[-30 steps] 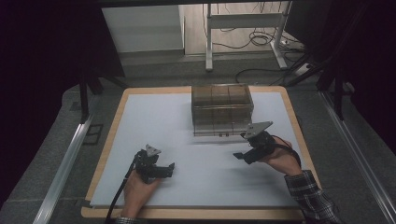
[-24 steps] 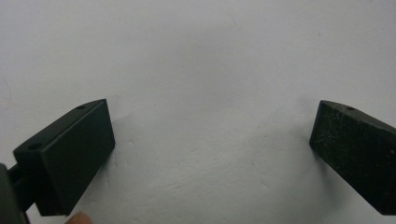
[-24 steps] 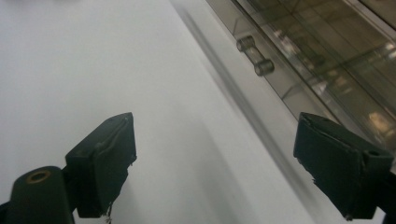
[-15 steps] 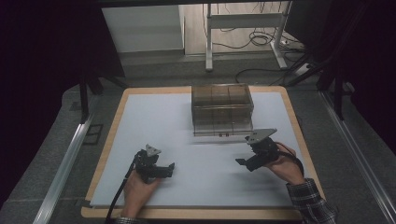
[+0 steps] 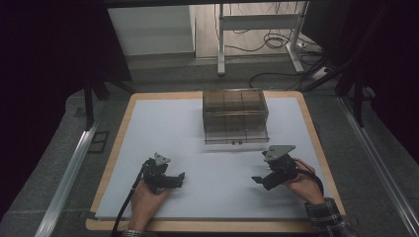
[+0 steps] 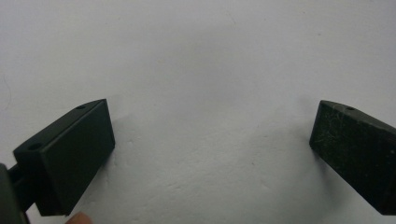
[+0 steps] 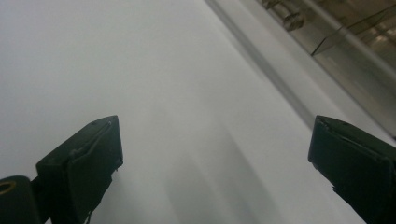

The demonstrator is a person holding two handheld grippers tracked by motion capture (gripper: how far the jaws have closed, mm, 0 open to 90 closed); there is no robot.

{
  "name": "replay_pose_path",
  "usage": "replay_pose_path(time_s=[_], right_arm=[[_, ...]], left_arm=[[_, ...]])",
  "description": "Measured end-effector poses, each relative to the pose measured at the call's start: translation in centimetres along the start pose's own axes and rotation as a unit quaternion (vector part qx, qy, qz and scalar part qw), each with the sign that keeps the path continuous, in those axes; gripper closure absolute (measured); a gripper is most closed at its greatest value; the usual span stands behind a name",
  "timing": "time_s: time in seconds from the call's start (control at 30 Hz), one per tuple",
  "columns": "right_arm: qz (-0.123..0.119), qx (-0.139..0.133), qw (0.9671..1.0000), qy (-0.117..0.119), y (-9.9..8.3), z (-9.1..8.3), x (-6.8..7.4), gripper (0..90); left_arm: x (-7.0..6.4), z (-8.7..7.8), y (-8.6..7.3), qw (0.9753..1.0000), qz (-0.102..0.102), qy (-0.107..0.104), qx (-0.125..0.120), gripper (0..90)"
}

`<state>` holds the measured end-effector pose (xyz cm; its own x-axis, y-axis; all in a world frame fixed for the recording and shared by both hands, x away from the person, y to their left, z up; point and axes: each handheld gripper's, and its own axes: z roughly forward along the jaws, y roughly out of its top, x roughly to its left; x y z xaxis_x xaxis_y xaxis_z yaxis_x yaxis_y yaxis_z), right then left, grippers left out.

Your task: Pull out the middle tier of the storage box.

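Grippers are sitting low over the white bench (image 5: 148, 128): my left gripper (image 5: 179, 177) and right gripper (image 5: 258, 179) are both gaping wide, holding nothing, since the clear compartment box (image 5: 235, 114) I'm working toward is standing farther back, apart from both.

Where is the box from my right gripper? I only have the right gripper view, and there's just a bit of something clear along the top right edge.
Observer: That is the clear box. In the high view it sits toward the far side of the white table, beyond the right gripper and apart from it.
Operator: Is the box lid on?
Observer: I cannot tell. The high view does show dividers splitting it into compartments.
Operator: What is my other hand doing?
Observer: The left gripper is low over the near left of the table, nothing near it. In its own view the jaws stand wide open with bare table between them.
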<state>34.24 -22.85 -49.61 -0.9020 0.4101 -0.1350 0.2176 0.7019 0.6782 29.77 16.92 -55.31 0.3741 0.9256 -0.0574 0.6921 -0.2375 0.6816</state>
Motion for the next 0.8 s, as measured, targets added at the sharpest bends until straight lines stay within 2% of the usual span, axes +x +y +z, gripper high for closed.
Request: replay_pose_path(time_s=[0.63,0.8], right_arm=[[0.028,-0.01,0.9994,0.015,-3.2,1.2,1.1,1.6],[0.029,-0.012,0.9994,0.015,-3.7,1.3,1.2,1.5]], left_arm=[[0.0,0.0,0.0,1.0,0.0,0.0,0.0,0.0],[0.0,0.0,0.0,1.0,0.0,0.0,0.0,0.0]])
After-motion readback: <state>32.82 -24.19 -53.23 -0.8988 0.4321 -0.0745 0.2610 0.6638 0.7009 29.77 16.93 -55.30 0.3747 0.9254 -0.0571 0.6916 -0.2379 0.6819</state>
